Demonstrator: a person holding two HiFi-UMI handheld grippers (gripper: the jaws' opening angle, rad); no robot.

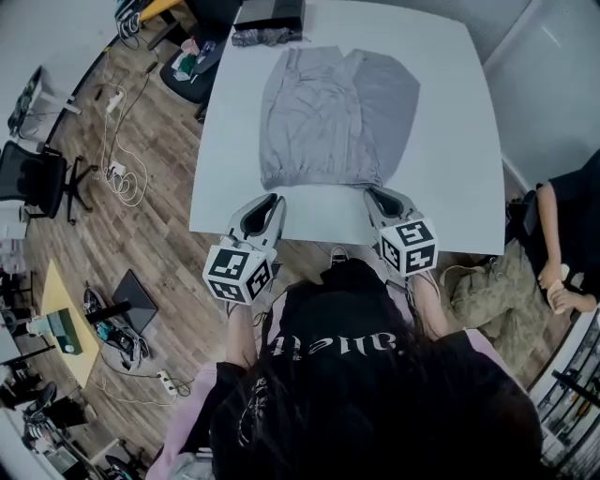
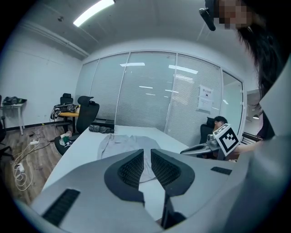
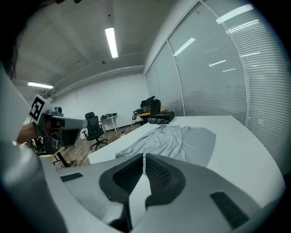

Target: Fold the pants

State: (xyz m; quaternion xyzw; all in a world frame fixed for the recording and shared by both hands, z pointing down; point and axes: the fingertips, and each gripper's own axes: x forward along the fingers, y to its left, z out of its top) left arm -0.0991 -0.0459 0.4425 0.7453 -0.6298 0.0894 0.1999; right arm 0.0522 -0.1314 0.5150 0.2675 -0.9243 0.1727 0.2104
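Grey pants (image 1: pixel 328 112) lie flat on the white table (image 1: pixel 450 141), waistband toward me and legs running to the far edge. My left gripper (image 1: pixel 272 202) hovers over the near table edge, just short of the waistband's left end; its jaws stand a narrow slit apart with nothing between them. My right gripper (image 1: pixel 372 194) sits just short of the waistband's right end, jaws shut and empty. In the left gripper view the pants (image 2: pixel 129 145) lie ahead of the left gripper (image 2: pixel 147 152). In the right gripper view the pants (image 3: pixel 173 139) stretch beyond the right gripper (image 3: pixel 144 157).
A dark bundled cloth (image 1: pixel 265 37) and a black box (image 1: pixel 272 11) lie at the table's far edge. A black office chair (image 1: pixel 197 70) stands at the far left corner. A person (image 1: pixel 562 234) sits beyond the table's right side. Cables run over the wooden floor on the left.
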